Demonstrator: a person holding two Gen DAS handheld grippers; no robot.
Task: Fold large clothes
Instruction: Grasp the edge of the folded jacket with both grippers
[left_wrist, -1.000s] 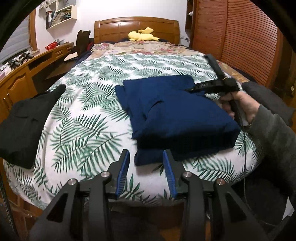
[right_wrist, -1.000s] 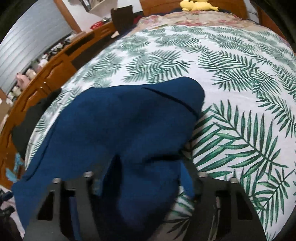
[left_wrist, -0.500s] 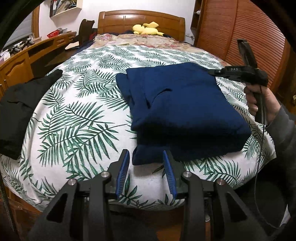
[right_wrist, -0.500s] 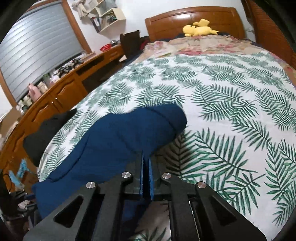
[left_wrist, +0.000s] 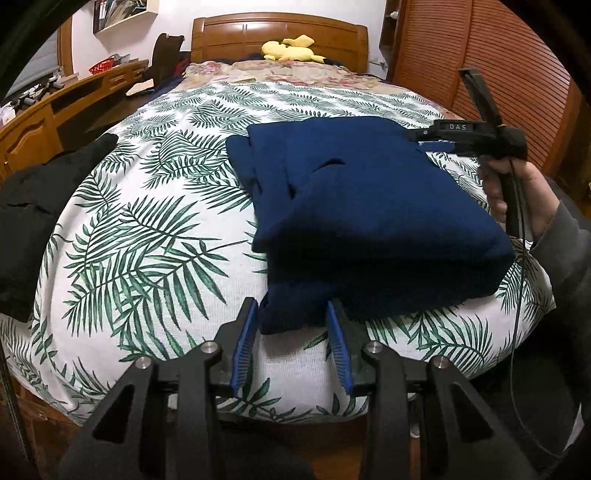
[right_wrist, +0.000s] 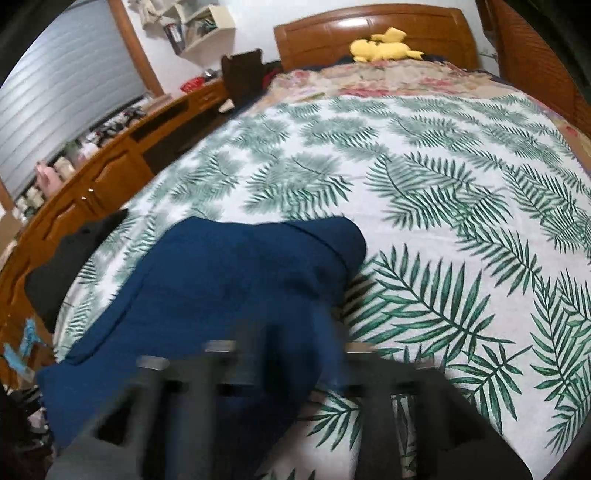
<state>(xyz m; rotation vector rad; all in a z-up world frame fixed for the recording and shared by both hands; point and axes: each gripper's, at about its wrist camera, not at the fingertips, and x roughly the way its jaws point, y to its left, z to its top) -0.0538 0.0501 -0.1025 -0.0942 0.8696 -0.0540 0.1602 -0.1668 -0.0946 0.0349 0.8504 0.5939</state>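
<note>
A navy blue garment (left_wrist: 369, 206) lies folded in a thick rectangle on the leaf-print bed sheet (left_wrist: 147, 236). My left gripper (left_wrist: 291, 321) is low at the foot of the bed. Its jaws are partly apart and its blue pads (left_wrist: 245, 332) flank the garment's near corner without pressing on it. A hand holds my right gripper (left_wrist: 415, 136) above the garment's far right edge. In the right wrist view my right gripper (right_wrist: 295, 347) is blurred and its jaws are opening. The navy garment (right_wrist: 221, 288) lies below them and nothing is gripped.
A black garment (left_wrist: 40, 210) lies at the bed's left edge. A yellow plush toy (left_wrist: 291, 50) rests by the wooden headboard. A wooden desk with cupboards (left_wrist: 33, 129) runs along the left, and slatted wooden doors (left_wrist: 480, 55) stand at the right.
The left gripper sank toward the garment's near corner, which now lies between its tips. The right gripper let go of the blue fabric, rose, shut empty, and now stands apart again.
</note>
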